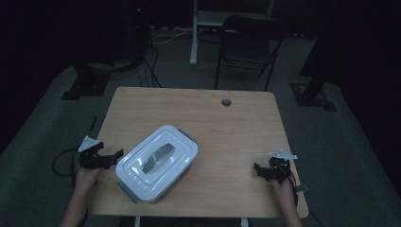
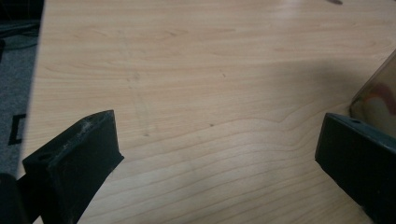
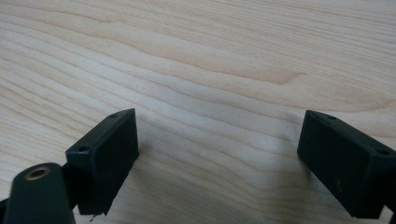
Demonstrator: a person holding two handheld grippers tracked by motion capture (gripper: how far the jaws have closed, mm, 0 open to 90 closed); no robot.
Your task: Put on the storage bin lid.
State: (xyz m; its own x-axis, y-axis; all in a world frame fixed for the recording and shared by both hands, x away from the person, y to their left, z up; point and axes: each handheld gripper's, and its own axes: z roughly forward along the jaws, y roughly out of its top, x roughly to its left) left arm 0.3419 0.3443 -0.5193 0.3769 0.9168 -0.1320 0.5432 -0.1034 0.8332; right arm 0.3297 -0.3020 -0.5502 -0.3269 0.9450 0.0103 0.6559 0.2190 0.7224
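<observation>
The left gripper (image 1: 113,155), held spread and empty just beside the lidded white container (image 1: 157,161) near the desk's (image 1: 227,127) front-left corner, and the right gripper (image 1: 259,170), likewise spread by the front-right corner, suggest nothing has been grasped yet.

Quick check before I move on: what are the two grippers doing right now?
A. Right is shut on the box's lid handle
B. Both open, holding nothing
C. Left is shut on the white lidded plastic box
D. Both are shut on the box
B: the left gripper sits open beside the white lidded plastic box, and the right gripper has its fingers spread over the bare wooden table.
</observation>
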